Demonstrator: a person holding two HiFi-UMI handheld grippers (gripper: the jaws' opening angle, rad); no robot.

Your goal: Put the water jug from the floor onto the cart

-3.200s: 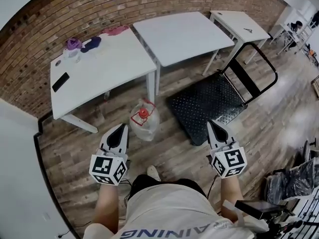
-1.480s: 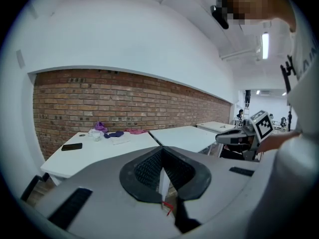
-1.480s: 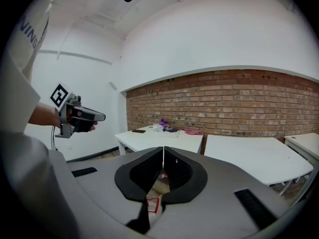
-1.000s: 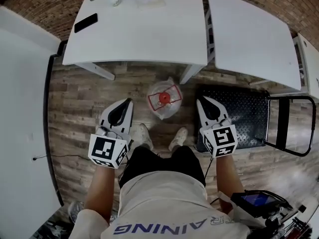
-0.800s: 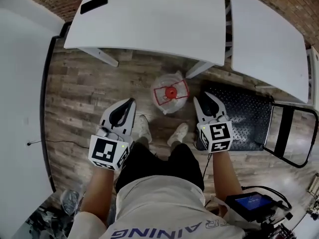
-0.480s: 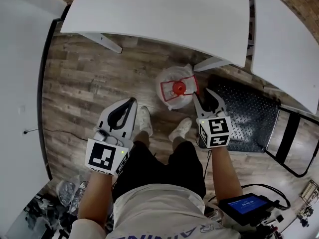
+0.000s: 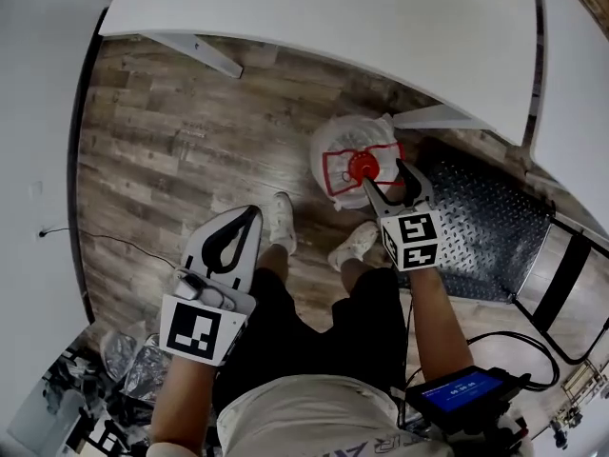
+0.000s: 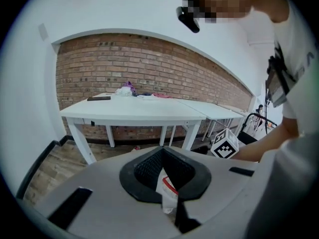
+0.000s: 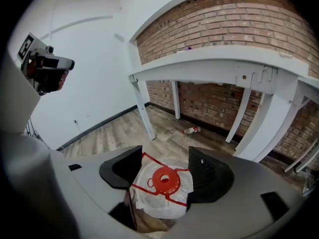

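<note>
Water jug (image 7: pixel 357 165) on wood floor, upright, touching or just beside near-left corner of cart (image 7: pixel 485 236); not yet on deck. Red cap (image 7: pixel 363 167) up, clear film wrap with red band round top.
Right gripper (image 7: pixel 385 174) over jug on side away from cart, jaws apart and opening, cap framed between them, no contact.
Left gripper (image 7: pixel 250 213) well away from cart, jaws closed on nothing.
Judgement: bulky, likely heavy if filled; film loose and slippery. Grab stiff neck under cap, support with second gripper.
</note>
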